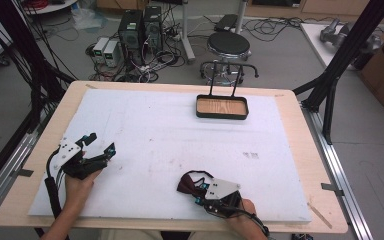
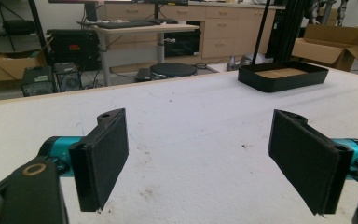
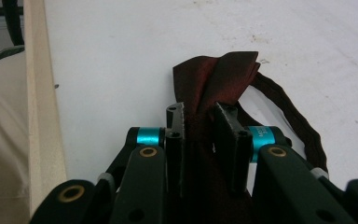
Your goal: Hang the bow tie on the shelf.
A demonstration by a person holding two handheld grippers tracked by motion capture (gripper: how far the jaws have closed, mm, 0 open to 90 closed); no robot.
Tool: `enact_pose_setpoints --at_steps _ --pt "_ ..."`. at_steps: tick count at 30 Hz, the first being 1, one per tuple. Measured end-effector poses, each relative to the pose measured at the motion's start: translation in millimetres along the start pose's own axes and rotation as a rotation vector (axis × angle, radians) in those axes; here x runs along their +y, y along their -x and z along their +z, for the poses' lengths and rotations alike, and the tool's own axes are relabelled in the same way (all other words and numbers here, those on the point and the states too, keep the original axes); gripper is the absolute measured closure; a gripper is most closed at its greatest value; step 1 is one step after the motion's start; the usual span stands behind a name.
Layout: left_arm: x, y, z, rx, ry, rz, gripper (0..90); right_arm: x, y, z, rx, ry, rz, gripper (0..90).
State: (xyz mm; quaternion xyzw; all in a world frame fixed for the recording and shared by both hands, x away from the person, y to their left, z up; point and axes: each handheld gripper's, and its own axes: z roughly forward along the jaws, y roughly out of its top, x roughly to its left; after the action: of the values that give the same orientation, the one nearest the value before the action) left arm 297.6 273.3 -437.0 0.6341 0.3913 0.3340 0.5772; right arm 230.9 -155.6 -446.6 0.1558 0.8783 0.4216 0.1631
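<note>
Right gripper (image 3: 199, 122) is clamped on a dark red bow tie (image 3: 216, 79), jaws nearly together w/ the fabric pinched between them. Left gripper (image 2: 198, 158) sits wide apart, nothing between its pads, over the white mat (image 1: 180, 145) on the wooden table (image 1: 40, 135). Black tray (image 1: 222, 107) w/ a wood-coloured floor stands at the far side of the mat, well apart from both grippers. Bow tie lies at the near edge of the mat, right of centre: deep maroon, slightly glossy weave, wings folded & creased, w/ a darker brown neck strap (image 3: 303, 126) looping out beside it on the mat.
</note>
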Motion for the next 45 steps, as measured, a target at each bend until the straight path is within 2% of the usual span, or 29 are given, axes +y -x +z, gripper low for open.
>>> enact_pose_setpoints --at_steps 5,13,21,26,29,37,40,45 --pt "0.1 -0.2 -0.3 -0.001 0.002 -0.001 20.5 -0.8 2.0 -3.3 -0.004 0.029 0.035 75.9" --pt "0.1 0.0 -0.2 0.000 0.002 -0.001 20.5 2.8 13.9 -23.8 -0.022 0.144 0.104 76.5" --pt "0.1 -0.3 -0.8 0.001 -0.003 -0.001 20.5 8.3 41.2 -49.5 -0.044 0.242 0.188 76.5" --pt "0.1 0.0 -0.6 0.000 -0.001 -0.001 20.5 9.9 61.1 -60.8 -0.056 0.276 0.246 76.5" --pt "0.1 0.2 -0.6 0.000 -0.001 -0.001 20.5 11.5 72.7 -64.9 -0.056 0.293 0.269 76.5" --pt "0.0 0.1 -0.4 -0.001 -0.002 0.000 20.5 15.9 99.7 -75.8 -0.094 0.320 0.304 76.5" --pt "0.1 0.2 -0.3 -0.001 -0.003 0.001 20.5 18.1 113.0 -79.6 -0.112 0.305 0.312 76.5" --pt "0.0 0.1 -0.1 -0.001 -0.001 -0.001 20.6 21.2 135.2 -86.9 -0.181 0.299 0.329 76.5"
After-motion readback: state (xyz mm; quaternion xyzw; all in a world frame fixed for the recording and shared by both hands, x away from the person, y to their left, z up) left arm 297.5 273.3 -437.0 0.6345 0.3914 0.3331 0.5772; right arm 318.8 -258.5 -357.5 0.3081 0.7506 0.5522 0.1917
